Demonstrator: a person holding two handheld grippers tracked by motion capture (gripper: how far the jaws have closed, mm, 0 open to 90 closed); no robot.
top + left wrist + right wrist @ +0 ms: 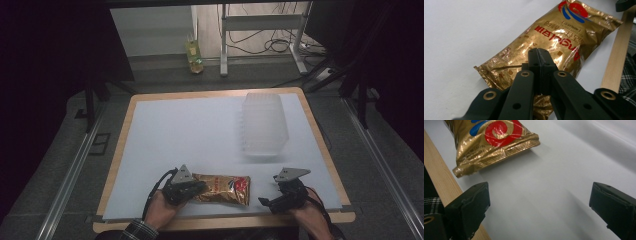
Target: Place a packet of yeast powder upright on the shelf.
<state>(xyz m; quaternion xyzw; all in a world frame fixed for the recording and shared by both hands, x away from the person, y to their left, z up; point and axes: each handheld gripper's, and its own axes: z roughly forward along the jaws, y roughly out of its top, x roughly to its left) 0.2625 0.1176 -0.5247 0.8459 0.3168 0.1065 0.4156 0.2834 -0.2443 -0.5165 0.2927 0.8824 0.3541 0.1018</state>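
A gold foil snack bag (pixel 222 189) is found lying flat on the white desk surface (pixel 200 135), close to the near edge and roughly midway along it (red and blue print is seen at its right-hand end). The left gripper (pixel 192 189) is positioned over the bag's left end; in the left gripper view its jaws are seen pressed together, tips meeting over the crinkled foil (pixel 554 37). Whether any foil is actually pinched between them cannot be told. The right gripper (pixel 270 201) is held near the desk's near right corner, just beside the bag's right end but apart from it. Its jaws are spread wide, with bare white surface between them, and the sealed end of the bag (pixel 496 142) is seen ahead of them. A clear plastic container (pixel 264 125) is noted toward the far right corner, well apart from the bag. The wooden rim (pixel 120 145) of the desk is visible around the white surface.
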